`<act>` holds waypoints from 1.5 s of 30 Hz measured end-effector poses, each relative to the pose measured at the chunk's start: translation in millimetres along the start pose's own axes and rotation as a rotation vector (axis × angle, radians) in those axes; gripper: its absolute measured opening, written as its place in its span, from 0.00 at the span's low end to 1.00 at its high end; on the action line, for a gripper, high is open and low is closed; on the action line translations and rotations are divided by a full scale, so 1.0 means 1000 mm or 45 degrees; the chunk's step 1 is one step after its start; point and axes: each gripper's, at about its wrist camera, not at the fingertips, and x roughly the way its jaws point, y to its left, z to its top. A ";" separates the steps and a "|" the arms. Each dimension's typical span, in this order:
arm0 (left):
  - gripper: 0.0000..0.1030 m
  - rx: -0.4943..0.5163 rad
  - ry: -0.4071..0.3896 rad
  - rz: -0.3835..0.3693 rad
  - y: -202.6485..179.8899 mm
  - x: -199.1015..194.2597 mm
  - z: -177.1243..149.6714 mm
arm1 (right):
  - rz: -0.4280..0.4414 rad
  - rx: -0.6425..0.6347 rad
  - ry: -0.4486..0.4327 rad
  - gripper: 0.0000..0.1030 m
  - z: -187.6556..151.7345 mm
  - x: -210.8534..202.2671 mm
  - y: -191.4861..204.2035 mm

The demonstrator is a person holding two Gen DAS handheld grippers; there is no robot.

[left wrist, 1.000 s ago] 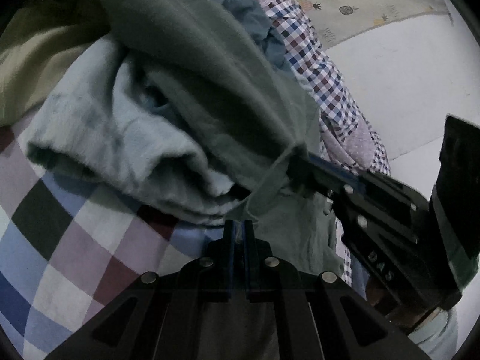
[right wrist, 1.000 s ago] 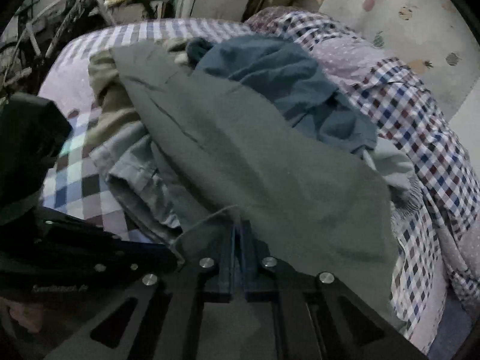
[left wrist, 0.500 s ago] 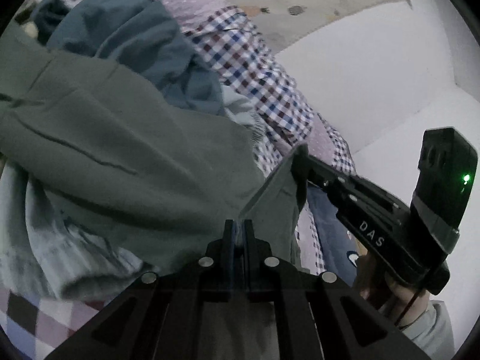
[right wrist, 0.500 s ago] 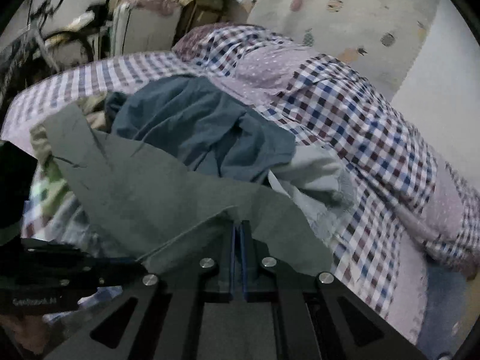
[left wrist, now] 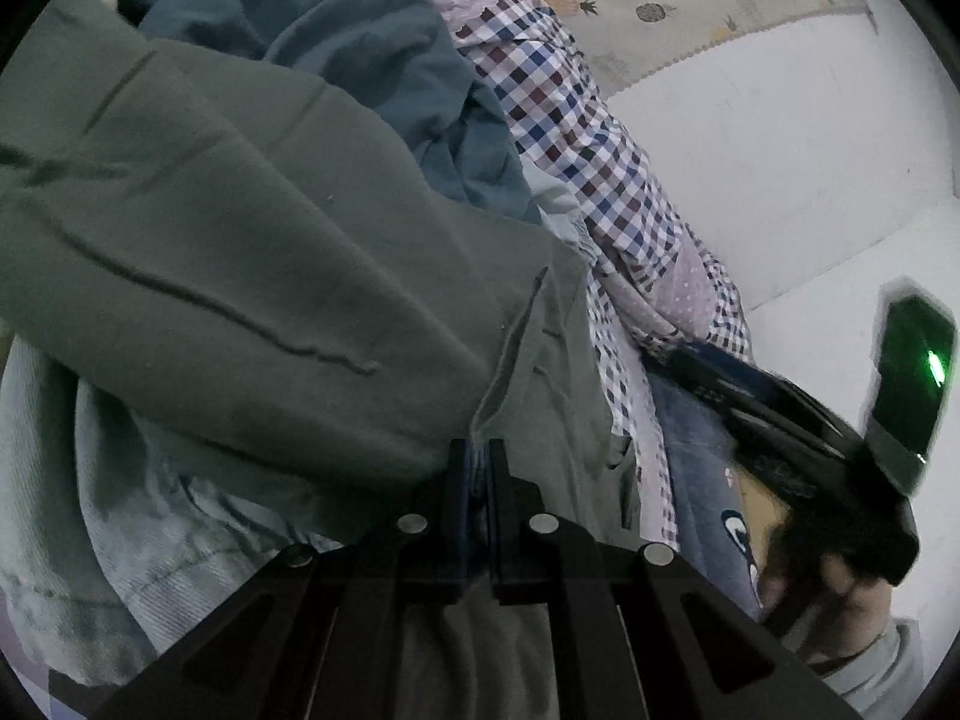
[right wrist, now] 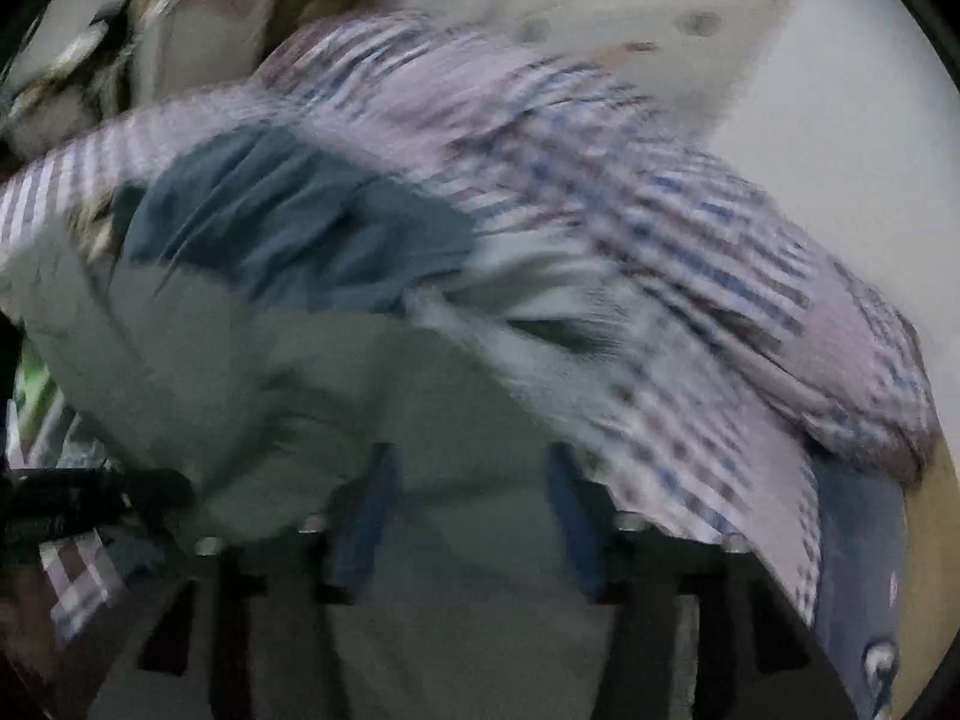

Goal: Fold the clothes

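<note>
A hem of the grey-green cotton garment [left wrist: 252, 252] is pinched in the left gripper [left wrist: 477, 468] at lower centre, the right gripper [right wrist: 468, 516] is spread wide and blurred, and no finished fold is seen on the heaped blue and pale clothes [left wrist: 336, 24] above.

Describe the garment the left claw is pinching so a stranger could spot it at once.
On the checked bed cover lies a heap of clothes. The plain grey-green cotton garment is draped over its top, with one edge in the left claw. It alone is matte olive, unlike the teal-blue garment behind and pale denim beneath.

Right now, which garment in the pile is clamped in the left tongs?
The grey-green garment, its edge pinched between the left tongs. The blue garment lies beyond it, ungripped.
</note>
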 end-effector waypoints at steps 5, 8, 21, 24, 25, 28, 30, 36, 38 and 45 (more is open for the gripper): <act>0.03 0.009 -0.019 0.009 -0.002 -0.004 -0.001 | -0.138 0.370 0.048 0.66 -0.060 -0.023 -0.133; 0.03 0.026 -0.038 0.020 -0.003 -0.006 -0.003 | -0.149 0.665 0.156 0.66 -0.125 -0.010 -0.212; 0.03 0.104 -0.107 0.057 -0.011 -0.006 -0.005 | 0.234 0.821 0.334 0.66 -0.227 0.110 -0.256; 0.03 0.111 -0.116 0.064 -0.012 -0.005 -0.004 | 0.259 0.798 0.398 0.66 -0.239 0.137 -0.258; 0.03 0.112 -0.120 0.065 -0.012 -0.005 -0.003 | 0.277 0.791 0.411 0.66 -0.242 0.144 -0.259; 0.03 0.119 -0.126 0.072 -0.012 -0.004 -0.003 | 0.270 0.711 0.428 0.67 -0.237 0.146 -0.256; 0.03 0.129 -0.129 0.078 -0.013 -0.003 -0.002 | 0.257 0.650 0.435 0.52 -0.232 0.146 -0.253; 0.03 0.125 -0.147 0.079 -0.014 -0.002 -0.001 | 0.219 0.468 0.457 0.05 -0.218 0.146 -0.245; 0.03 0.115 -0.149 0.073 -0.013 -0.002 -0.001 | 0.101 0.386 0.483 0.04 -0.209 0.141 -0.250; 0.03 0.096 -0.146 0.046 -0.014 0.001 0.000 | -0.217 0.260 0.535 0.00 -0.180 0.125 -0.277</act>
